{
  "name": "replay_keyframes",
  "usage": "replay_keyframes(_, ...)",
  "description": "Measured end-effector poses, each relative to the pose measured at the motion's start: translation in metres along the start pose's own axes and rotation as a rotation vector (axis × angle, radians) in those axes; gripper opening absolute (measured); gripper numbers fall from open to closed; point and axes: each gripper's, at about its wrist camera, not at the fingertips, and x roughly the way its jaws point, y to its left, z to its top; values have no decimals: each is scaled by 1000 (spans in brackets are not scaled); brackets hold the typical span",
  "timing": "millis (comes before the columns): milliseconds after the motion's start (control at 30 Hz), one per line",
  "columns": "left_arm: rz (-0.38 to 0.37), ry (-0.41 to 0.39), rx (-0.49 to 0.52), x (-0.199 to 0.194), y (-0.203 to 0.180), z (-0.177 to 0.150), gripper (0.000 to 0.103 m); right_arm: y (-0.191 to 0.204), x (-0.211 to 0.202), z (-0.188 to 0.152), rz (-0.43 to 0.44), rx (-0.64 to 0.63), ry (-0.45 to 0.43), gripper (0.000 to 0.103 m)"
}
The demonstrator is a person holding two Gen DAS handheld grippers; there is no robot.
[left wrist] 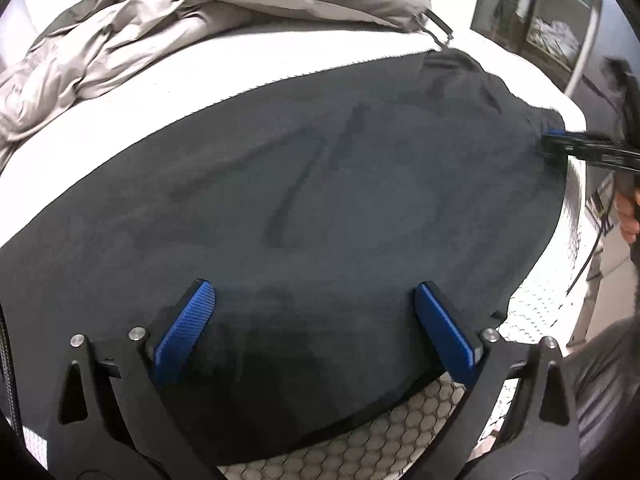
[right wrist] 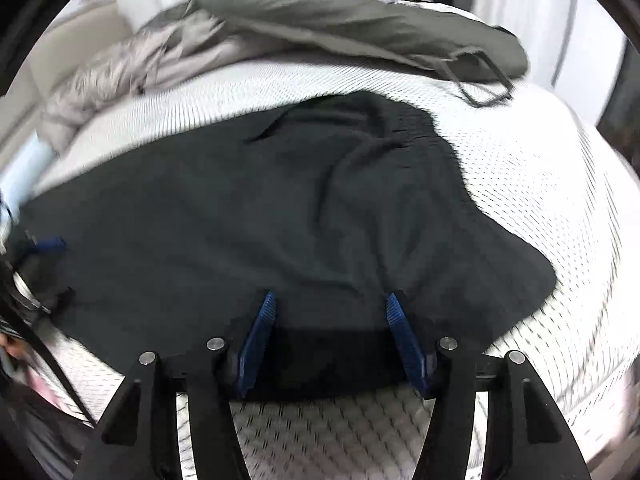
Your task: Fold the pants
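Pants (left wrist: 320, 184): dark charcoal, plain, no print. Mattress (right wrist: 540, 208): white w/ quilted hexagon pattern on its cover. Duvet (left wrist: 100, 56): pale grey-beige, plain. Pillow (right wrist: 340, 20): darker olive-grey. Left gripper (left wrist: 314, 320) & right gripper (right wrist: 330, 332): black frames, blue ribbed pads, silver bolts.

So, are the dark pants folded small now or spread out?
Spread out: the dark pants lie wide and mostly flat across the white mattress, with some wrinkles.
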Motion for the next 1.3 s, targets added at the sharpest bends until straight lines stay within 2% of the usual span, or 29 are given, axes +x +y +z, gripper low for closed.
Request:
replay_keyframes(33,5,-13,-11,-5,3,-1,100,-10,-11,-1,48,39,-22,59)
replay_keyframes(100,12,-37,-30,-13,7,-1,100,-26,-24,-1,87,120,-40,61)
replay_keyframes(200,26,-53,-47,-21,9,-1,100,-54,-41,-6,-3,212,-53,61)
replay_keyframes(233,29,-53,-45,-22,8,0,100,-60,-44,-10,-2,236,-42,61)
replay_keyframes(333,31,-50,-42,-20,3,2,100,-76,-38,-20,91,326,-5,61)
replay_keyframes(433,5,-43,-35,-15,-4,4,100,-85,-17,-24,259,441,-1,61)
replay_keyframes(533,-2,-18,-22,-6,-12,3,100,-89,8,-21,326,570,-63,61)
replay_keyframes(567,3,17,-15,2,-15,0,100,-93,15,-18,329,617,-101,61)
replay_keyframes(600,14,39,-5,8,-18,-2,100,-94,22,-16,321,653,-127,60)
replay_keyframes(667,22,13,0,9,-20,-5,101,-93,27,-11,256,679,-169,38)
replay_keyframes(700,17,13,0,8,-20,-6,101,-89,25,-8,231,666,-193,35)
replay_keyframes(767,7,9,-6,2,-15,-6,101,-83,20,2,213,643,-223,17)
replay_keyframes(900,32,-39,-55,-21,7,-7,101,-30,-25,33,234,453,-338,15)
replay_keyframes(967,51,-56,-96,-30,24,-8,101,13,-48,48,293,332,-389,15)
replay_keyframes(1000,66,-61,-122,-34,35,-9,101,47,-57,57,351,248,-402,15)
replay_keyframes(1067,99,-69,-192,-40,59,-12,101,95,-61,63,422,127,-397,15)
replay_keyframes(1133,131,-72,-276,-47,86,-17,101,151,-55,67,527,-22,-329,21)
replay_keyframes(1200,169,-78,-355,-55,114,-27,101,205,-35,63,623,-166,-183,40)
replay_keyframes(1233,192,-86,-392,-60,126,-32,100,229,-22,57,669,-247,-86,57)
replay_keyframes(1300,213,-106,-442,-68,146,-39,100,253,-10,45,642,-348,-10,60)
